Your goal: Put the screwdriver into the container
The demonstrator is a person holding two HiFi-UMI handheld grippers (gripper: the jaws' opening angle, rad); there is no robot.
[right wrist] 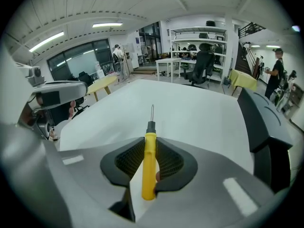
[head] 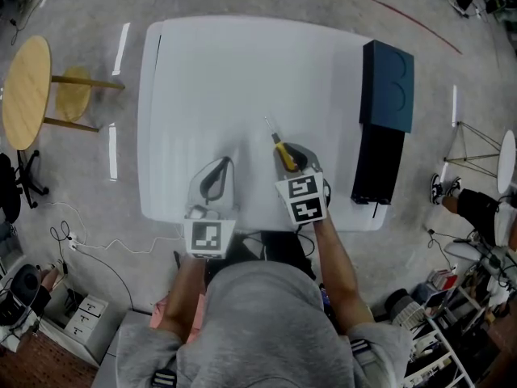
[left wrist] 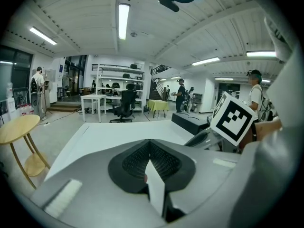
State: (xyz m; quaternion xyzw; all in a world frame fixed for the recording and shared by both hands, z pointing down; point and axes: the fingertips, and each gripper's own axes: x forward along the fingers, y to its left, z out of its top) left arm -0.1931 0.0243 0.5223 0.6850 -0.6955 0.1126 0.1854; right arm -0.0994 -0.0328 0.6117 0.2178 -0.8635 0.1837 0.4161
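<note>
Screwdriver (head: 282, 153), yellow handle, is clamped in R gripper (right wrist: 151, 144) over near part of white surface (head: 226, 79), tip aimed far. L gripper (left wrist: 150, 144) is closed, nothing betw. jaws. Dark container (head: 387, 86) is set at surface's right edge, well apart.

Screwdriver (right wrist: 149, 170): yellow handle, black collar, thin metal shaft. It is clamped by the handle between the jaws of the right gripper (right wrist: 151, 140), shaft pointing away toward the far side, above the near part of the white table (head: 210, 79). Container (head: 386, 87): long, dark box lying along the table's right edge, far half blue-green, near half black, well apart from the screwdriver.
</note>
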